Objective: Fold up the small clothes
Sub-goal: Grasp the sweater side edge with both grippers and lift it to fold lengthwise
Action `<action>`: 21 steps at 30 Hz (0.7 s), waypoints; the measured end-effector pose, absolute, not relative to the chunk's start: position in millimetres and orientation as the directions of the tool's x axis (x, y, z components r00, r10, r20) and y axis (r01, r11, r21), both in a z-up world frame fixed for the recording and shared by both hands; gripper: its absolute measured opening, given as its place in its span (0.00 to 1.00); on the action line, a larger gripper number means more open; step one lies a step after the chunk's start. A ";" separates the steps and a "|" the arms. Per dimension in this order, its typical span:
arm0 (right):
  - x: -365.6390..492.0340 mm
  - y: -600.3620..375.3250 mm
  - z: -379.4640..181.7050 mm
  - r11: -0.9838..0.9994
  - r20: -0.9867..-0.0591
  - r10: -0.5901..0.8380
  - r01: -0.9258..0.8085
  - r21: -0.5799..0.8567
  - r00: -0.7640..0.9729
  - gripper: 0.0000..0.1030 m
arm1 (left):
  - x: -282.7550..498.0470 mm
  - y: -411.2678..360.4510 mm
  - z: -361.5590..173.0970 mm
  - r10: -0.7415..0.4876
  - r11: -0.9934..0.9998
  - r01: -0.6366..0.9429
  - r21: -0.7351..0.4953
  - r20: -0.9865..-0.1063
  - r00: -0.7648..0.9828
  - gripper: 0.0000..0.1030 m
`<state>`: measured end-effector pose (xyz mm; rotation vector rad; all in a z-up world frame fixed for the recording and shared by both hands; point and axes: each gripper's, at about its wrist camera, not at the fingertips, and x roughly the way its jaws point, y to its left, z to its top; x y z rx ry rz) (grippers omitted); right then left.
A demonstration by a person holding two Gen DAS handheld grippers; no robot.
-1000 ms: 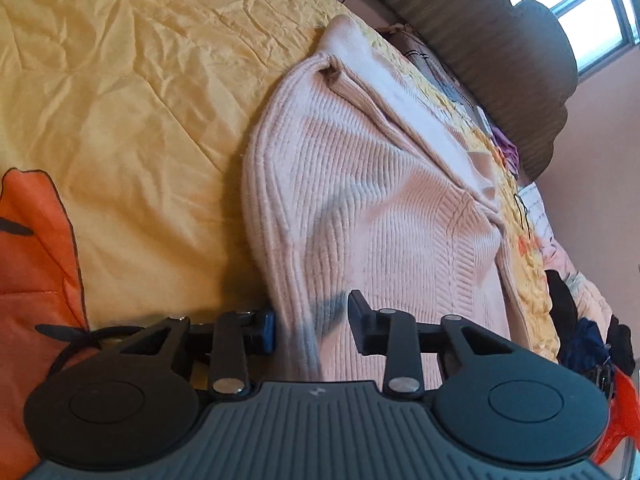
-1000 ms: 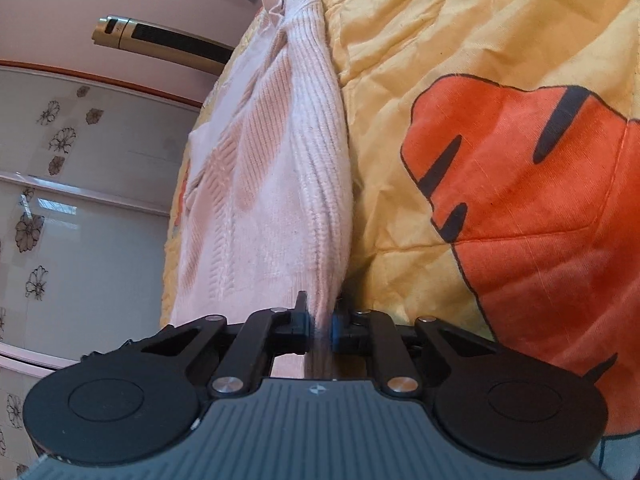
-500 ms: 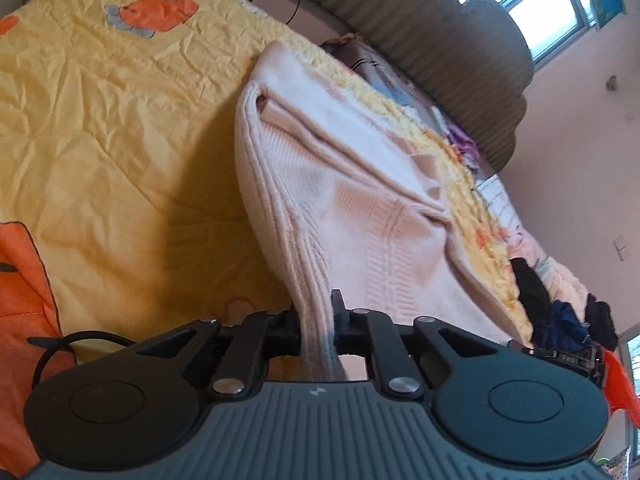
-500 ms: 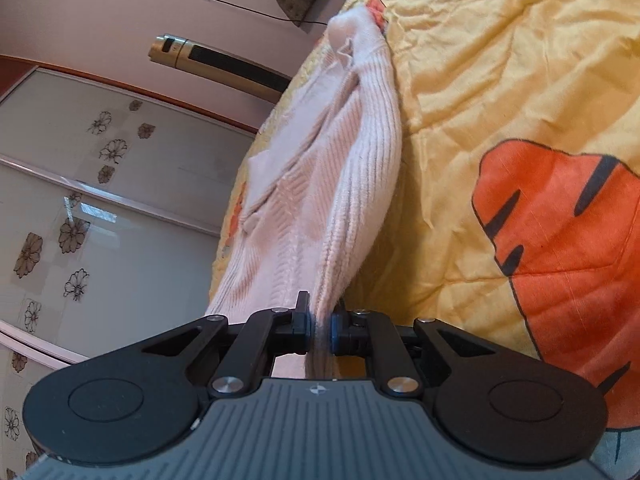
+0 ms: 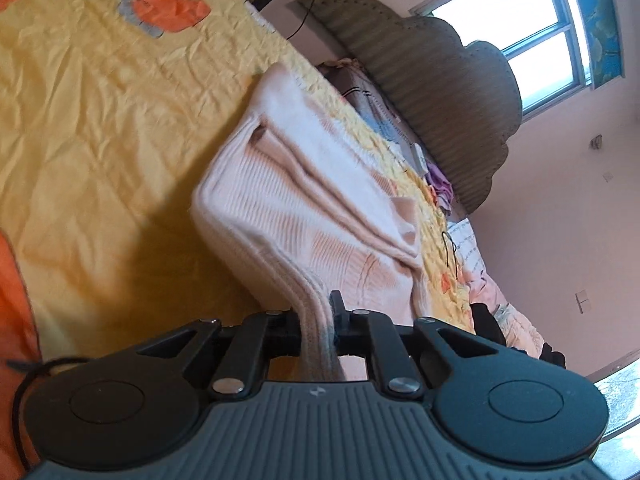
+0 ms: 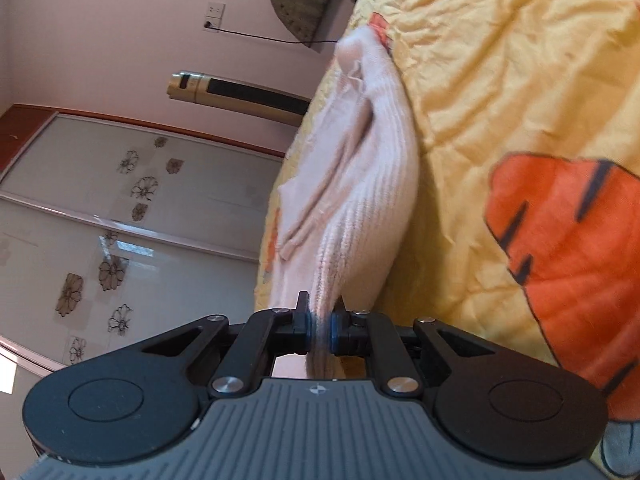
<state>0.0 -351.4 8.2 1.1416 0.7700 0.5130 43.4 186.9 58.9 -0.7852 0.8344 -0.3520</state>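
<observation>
A pale pink ribbed knit sweater (image 5: 296,208) lies on a yellow bedspread (image 5: 100,128) with orange prints. My left gripper (image 5: 318,326) is shut on the sweater's near edge and holds it raised off the bed. In the right wrist view the same sweater (image 6: 372,184) stretches away from me along the bed's edge. My right gripper (image 6: 320,328) is shut on its near edge, also lifted. The far end of the sweater still rests on the bedspread (image 6: 500,80).
A grey-green padded headboard (image 5: 432,92) and a pile of other clothes (image 5: 500,308) sit at the far right of the bed. A window (image 5: 532,32) is behind. A gold tower fan (image 6: 240,94) and glass wardrobe doors (image 6: 140,208) stand beside the bed.
My left gripper closed on the sweater's edge, then both grippers lifted and tilted up. The near part of the sweater rose off the bed and bunched into folds.
</observation>
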 end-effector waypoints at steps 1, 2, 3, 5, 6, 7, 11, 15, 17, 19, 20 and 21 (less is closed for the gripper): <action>8.3 -352.1 15.7 0.346 -0.262 0.712 -0.001 0.938 0.651 0.13 | 55.1 185.0 69.3 -0.564 0.674 0.001 -0.739 -0.513 0.647 0.10; 20.5 -353.0 24.7 0.343 -0.243 0.712 -0.025 0.939 0.658 0.13 | 66.7 184.5 77.5 -0.566 0.669 0.013 -0.743 -0.498 0.657 0.10; 34.1 -354.1 31.9 0.337 -0.224 0.712 -0.044 0.940 0.665 0.14 | 78.8 184.3 84.3 -0.567 0.665 0.023 -0.747 -0.484 0.666 0.10; 62.6 -356.6 42.0 0.329 -0.196 0.705 -0.069 0.942 0.682 0.14 | 110.5 182.1 98.3 -0.562 0.659 0.040 -0.751 -0.456 0.690 0.10; 81.0 -358.9 45.1 0.318 -0.179 0.699 -0.076 0.945 0.692 0.14 | 126.6 183.3 101.0 -0.568 0.637 0.036 -0.770 -0.438 0.697 0.10; 97.2 -361.5 45.8 0.297 -0.160 0.694 -0.077 0.952 0.702 0.14 | 146.2 184.4 102.5 -0.573 0.607 0.023 -0.794 -0.418 0.705 0.10; 171.9 -374.6 36.4 0.171 -0.076 0.652 -0.049 0.984 0.755 0.14 | 222.1 177.2 106.5 -0.537 0.608 -0.009 -0.794 -0.420 0.732 0.10; 242.8 -386.7 20.8 0.121 -0.075 0.603 0.001 0.993 0.794 0.14 | 292.8 164.5 101.5 -0.494 0.651 -0.038 -0.758 -0.460 0.738 0.10; 275.7 -392.1 6.1 0.118 -0.109 0.583 0.048 0.992 0.805 0.14 | 326.2 155.5 89.1 -0.453 0.702 -0.064 -0.710 -0.514 0.728 0.10; 304.4 -395.4 -11.6 0.122 -0.153 0.568 0.101 0.987 0.808 0.14 | 351.4 146.2 69.5 -0.408 0.750 -0.111 -0.652 -0.589 0.698 0.10; 316.2 -395.4 -20.8 0.129 -0.179 0.565 0.127 0.983 0.806 0.14 | 360.3 144.9 56.6 -0.397 0.756 -0.138 -0.640 -0.616 0.681 0.11; 326.1 -394.8 -30.0 0.139 -0.212 0.562 0.161 0.977 0.799 0.16 | 368.7 144.5 44.8 -0.409 0.752 -0.146 -0.642 -0.629 0.661 0.11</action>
